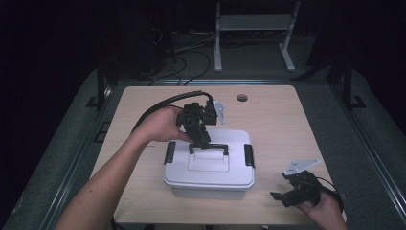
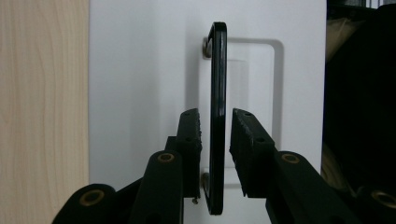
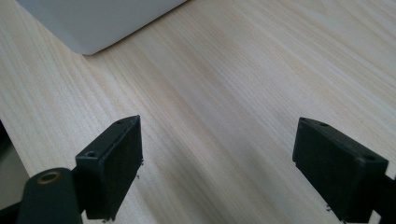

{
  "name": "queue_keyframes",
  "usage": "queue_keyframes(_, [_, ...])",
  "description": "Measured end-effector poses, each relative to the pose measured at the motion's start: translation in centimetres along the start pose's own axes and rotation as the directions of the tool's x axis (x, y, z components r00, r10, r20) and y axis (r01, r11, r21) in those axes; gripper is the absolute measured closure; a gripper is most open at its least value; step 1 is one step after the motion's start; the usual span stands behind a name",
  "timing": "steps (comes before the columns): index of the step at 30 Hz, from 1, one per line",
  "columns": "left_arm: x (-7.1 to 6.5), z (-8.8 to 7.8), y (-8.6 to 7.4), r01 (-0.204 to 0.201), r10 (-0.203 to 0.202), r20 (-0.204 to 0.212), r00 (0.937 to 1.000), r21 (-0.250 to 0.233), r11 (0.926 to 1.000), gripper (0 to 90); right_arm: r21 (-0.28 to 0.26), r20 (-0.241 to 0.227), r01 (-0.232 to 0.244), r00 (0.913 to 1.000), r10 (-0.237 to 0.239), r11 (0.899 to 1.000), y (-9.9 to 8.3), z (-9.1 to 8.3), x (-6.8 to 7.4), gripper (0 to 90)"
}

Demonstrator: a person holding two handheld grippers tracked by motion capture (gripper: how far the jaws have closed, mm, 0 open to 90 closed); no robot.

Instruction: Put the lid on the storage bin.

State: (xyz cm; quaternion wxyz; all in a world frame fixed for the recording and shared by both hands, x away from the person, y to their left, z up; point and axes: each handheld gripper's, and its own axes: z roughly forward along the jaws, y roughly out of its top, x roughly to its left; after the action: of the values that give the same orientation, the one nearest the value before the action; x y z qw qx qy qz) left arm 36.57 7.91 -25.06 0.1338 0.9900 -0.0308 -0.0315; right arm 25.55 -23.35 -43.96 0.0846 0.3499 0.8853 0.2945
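Observation:
A white lidded box (image 1: 208,172) sits in the middle of the wooden table (image 1: 282,124). Its black carry handle (image 1: 209,147) stands raised on the lid. My left gripper (image 1: 203,143) reaches down from behind and straddles that handle. In the left gripper view the handle (image 2: 218,93) runs edge-on between the pads (image 2: 191,135), with a thin gap on each side, so the jaws are open. My right gripper (image 1: 282,196) rests low near the table's front right corner, open wide with nothing between its fingers (image 3: 116,163). A corner of the box (image 3: 93,23) lies ahead of it.
Black latches (image 1: 169,152) (image 1: 249,155) clamp the lid at both short ends. A cable hole (image 1: 242,97) is near the table's far edge. A white metal stand (image 1: 253,28) and cables lie on the dark floor beyond.

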Motion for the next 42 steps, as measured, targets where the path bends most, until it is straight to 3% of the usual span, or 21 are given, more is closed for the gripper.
queue_keyframes(4, [-0.3,-0.4,-0.1,-0.006,0.006,-0.003,1.0,-0.021,0.9998,65.6,0.0,0.001,0.001,1.0,-0.001,1.0,0.0,0.0,0.0,15.4])
queue_keyframes(26, [-0.5,-1.5,-1.0,0.007,-0.009,-0.02,0.9998,-0.07,0.9975,63.3,-0.018,0.01,-0.012,0.9999,0.013,1.0,-0.1,-0.4,-0.2,15.0])
queue_keyframes(42, [-0.5,-2.0,-3.2,0.042,-0.044,-0.018,0.9989,-0.113,0.9927,61.9,-0.018,0.009,-0.016,0.9998,0.016,1.0,-0.1,-0.3,-0.3,15.0])
